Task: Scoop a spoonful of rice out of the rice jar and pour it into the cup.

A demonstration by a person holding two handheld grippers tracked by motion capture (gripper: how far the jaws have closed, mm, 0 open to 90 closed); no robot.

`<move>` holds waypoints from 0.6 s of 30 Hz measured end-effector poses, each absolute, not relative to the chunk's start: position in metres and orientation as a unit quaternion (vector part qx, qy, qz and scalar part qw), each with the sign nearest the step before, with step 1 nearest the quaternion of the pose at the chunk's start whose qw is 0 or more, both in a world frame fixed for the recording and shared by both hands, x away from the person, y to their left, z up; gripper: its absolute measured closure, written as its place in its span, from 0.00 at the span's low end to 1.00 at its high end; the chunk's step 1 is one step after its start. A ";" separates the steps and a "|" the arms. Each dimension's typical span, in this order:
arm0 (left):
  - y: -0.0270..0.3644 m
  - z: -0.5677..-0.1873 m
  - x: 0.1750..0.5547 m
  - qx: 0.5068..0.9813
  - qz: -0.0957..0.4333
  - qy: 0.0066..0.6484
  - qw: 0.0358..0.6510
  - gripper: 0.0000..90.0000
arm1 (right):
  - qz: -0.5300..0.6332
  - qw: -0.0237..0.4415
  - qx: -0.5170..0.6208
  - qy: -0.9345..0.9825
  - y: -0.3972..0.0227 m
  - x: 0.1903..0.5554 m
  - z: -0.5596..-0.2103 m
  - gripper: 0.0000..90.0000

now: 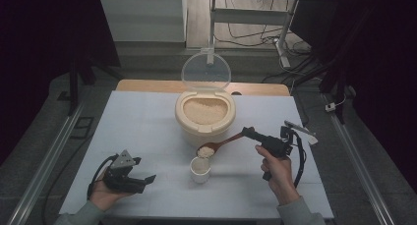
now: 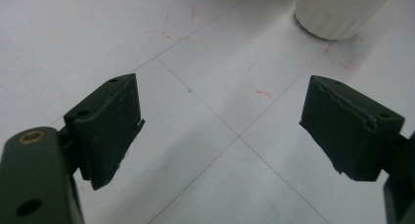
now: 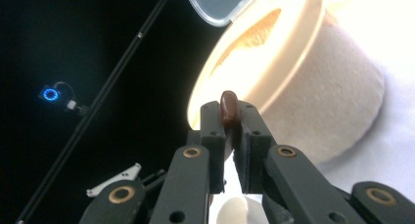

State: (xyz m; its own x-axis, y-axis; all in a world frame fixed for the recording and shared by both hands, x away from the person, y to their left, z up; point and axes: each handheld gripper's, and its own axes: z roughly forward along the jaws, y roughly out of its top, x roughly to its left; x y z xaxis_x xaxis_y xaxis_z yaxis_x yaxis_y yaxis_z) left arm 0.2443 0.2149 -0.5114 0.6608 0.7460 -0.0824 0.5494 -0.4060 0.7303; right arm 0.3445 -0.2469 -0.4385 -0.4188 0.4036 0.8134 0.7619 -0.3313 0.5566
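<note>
A cream rice bin (image 1: 205, 118) stands at mid-table, full of rice, its clear lid (image 1: 205, 70) flipped up. My right gripper (image 1: 248, 132) is shut on the handle of a wooden spoon (image 1: 226, 141), whose bowl carries a heap of rice just above a small white cup (image 1: 200, 169). In the right gripper view the jaws (image 3: 230, 119) pinch the brown spoon handle (image 3: 228, 106) in front of the bin (image 3: 318, 92), and the cup's rim (image 3: 240, 209) lies below. My left gripper (image 1: 145, 178) rests open at the front left, nothing between its pads (image 2: 222, 131), with the cup's base (image 2: 337, 11) ahead of it.
A white sheet (image 1: 142, 122) with thin grid lines and red marks covers the table. Its wooden back edge (image 1: 147, 85) lies behind the bin. Metal rails (image 1: 46, 161) run along both sides on the floor. A desk frame and cables (image 1: 280, 38) stand beyond.
</note>
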 end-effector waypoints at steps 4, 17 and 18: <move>0.216 -0.511 0.244 0.828 0.129 0.392 0.380 0.17 | -0.617 0.136 -0.519 -0.576 -0.242 0.345 -0.444 0.92; 0.217 -0.512 0.244 0.828 0.129 0.392 0.379 0.17 | -0.599 0.088 -0.498 -0.621 -0.229 0.342 -0.439 0.92; 0.216 -0.512 0.244 0.828 0.129 0.392 0.379 0.17 | -0.598 0.084 -0.495 -0.624 -0.229 0.342 -0.438 0.92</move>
State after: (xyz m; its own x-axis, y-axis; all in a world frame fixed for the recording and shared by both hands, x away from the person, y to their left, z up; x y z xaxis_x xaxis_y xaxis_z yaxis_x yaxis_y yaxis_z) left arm 0.2443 0.2165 -0.5123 0.6595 0.7471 -0.0829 0.5513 -0.4058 0.7290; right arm 0.3419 -0.2288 -0.4380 -0.4951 0.5178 0.6977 0.7188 -0.2070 0.6637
